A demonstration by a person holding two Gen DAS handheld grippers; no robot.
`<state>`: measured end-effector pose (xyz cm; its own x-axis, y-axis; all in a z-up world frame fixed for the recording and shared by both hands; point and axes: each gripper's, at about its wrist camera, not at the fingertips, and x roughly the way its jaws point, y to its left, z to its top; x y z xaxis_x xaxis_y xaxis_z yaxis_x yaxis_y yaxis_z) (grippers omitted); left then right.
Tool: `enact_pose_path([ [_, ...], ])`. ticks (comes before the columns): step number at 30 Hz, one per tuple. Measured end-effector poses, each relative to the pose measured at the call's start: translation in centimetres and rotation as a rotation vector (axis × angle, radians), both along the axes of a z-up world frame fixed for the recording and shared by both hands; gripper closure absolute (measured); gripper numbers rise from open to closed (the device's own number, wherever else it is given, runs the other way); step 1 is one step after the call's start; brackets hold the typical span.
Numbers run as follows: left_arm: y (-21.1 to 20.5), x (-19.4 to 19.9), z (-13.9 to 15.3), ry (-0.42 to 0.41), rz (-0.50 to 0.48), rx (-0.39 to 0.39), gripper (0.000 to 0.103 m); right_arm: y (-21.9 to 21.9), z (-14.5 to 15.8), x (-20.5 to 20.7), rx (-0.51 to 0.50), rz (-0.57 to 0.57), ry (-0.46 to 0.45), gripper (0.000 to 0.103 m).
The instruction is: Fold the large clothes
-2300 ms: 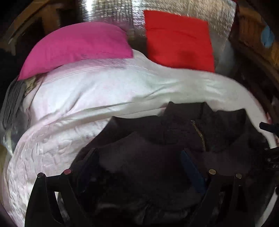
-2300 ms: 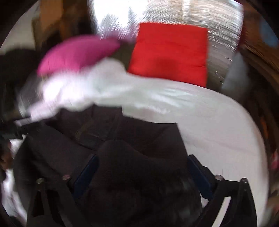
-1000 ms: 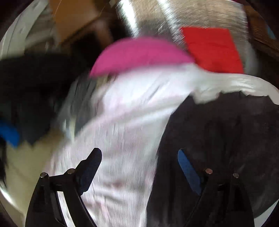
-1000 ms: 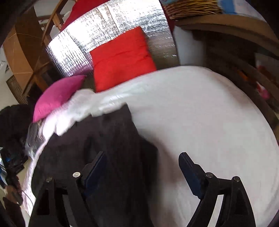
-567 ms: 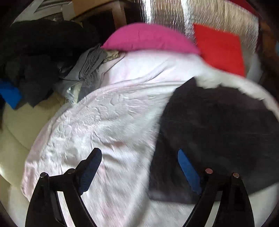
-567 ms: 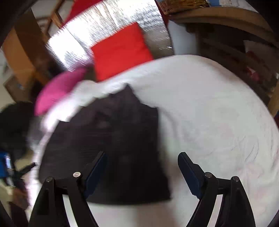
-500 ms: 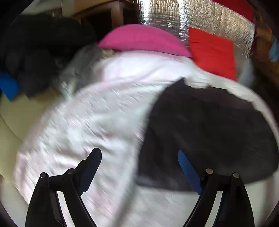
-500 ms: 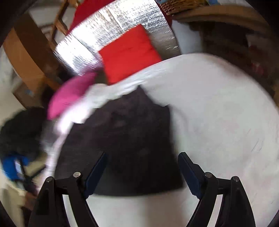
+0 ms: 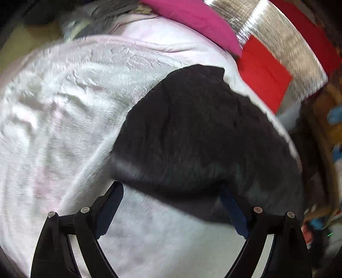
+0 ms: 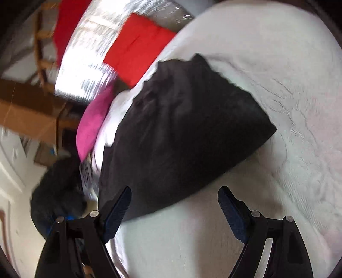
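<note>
In the left wrist view the left gripper (image 9: 172, 206) has just been opening its jaws wider, nothing between them, and the black garment (image 9: 201, 132), a moment ago beside it, now lies folded on the white bedcover (image 9: 64, 107) just ahead of the fingertips (a pink pillow (image 9: 192, 23) is behind). In the right wrist view the right gripper (image 10: 174, 204) also stands released and empty over the garment's near edge (image 10: 181, 128). I judge this fold laid down, with the next fold to come.

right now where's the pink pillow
Left wrist view: the pink pillow lies at the top of the bed, left of the red cushion, beyond the black garment.
</note>
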<state>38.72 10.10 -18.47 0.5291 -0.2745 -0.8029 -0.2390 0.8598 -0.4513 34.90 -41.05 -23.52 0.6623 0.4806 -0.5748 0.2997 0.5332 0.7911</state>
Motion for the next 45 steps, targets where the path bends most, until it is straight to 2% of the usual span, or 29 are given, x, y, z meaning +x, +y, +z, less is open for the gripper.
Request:
enact_pose_path([
  [2,0.3,1.2,-0.7,0.001,0.040,-0.065,0.006,-0.6,-1.3,1.8,0.048,-0.042,0.024,0.018],
  [5,0.5,2.7,-1.2,-0.041,0.087,-0.130,0.005,-1.6,-1.8,3.2,0.087,-0.110,-0.021,0.016],
  [10,0.5,4.4,-1.4,-0.117,0.129,-0.127,0.007,-2.5,-1.8,4.3,0.098,-0.218,-0.114,0.017],
  [11,0.5,4.5,-1.2,-0.137,0.144,-0.102,0.020,-2.6,-1.7,4.4,0.088,-0.227,-0.119,0.021],
  [12,0.2,4.3,-1.1,-0.141,0.152,-0.086,0.033,-2.7,-1.7,4.4,0.072,-0.233,-0.112,0.037],
  [13,0.1,4.3,-0.9,-0.141,0.150,-0.086,0.038,-2.9,-1.8,4.5,0.048,-0.234,-0.090,0.050],
  [14,0.1,4.3,-0.8,-0.142,0.147,-0.085,0.049,-2.9,-1.8,4.5,0.053,-0.225,-0.088,0.061],
  [15,-0.2,4.1,-0.3,-0.152,0.139,-0.066,0.057,-2.7,-1.5,4.5,0.044,-0.221,-0.092,0.065],
  [18,-1.9,2.8,1.7,-0.201,0.097,0.085,0.066,-1.6,1.1,3.6,-0.096,-0.192,-0.123,0.070],
  [20,-2.6,1.6,2.8,-0.218,0.072,0.153,0.067,-1.0,2.2,2.2,-0.150,-0.179,-0.121,0.070],
  [23,-3.5,-1.3,3.7,-0.221,0.027,0.218,0.067,-1.5,2.8,-0.2,-0.159,-0.167,-0.106,0.070],
  [28,-5.8,-6.5,4.3,-0.240,-0.057,0.377,0.067,-2.2,2.5,-5.9,-0.188,-0.158,-0.084,0.070],
  [33,-6.3,-10.7,3.6,-0.259,-0.101,0.434,0.067,-2.9,1.7,-10.5,-0.216,-0.157,-0.065,0.070],
  [38,-6.7,-11.7,3.3,-0.264,-0.114,0.464,0.066,-3.1,0.7,-11.6,-0.261,-0.141,-0.039,0.067],
  [40,-6.8,-12.3,3.3,-0.261,-0.114,0.480,0.062,-3.2,0.9,-12.0,-0.264,-0.156,-0.018,0.053],
  [41,-6.8,-12.6,3.4,-0.263,-0.109,0.489,0.057,-3.3,0.9,-12.4,-0.253,-0.161,-0.004,0.044],
  [42,-6.7,-13.1,3.7,-0.261,-0.101,0.498,0.051,-3.7,1.0,-13.0,-0.228,-0.163,0.006,0.040],
  [45,-6.1,-14.6,4.8,-0.261,-0.072,0.526,0.040,-4.7,1.7,-15.5,-0.208,-0.172,0.053,0.035],
])
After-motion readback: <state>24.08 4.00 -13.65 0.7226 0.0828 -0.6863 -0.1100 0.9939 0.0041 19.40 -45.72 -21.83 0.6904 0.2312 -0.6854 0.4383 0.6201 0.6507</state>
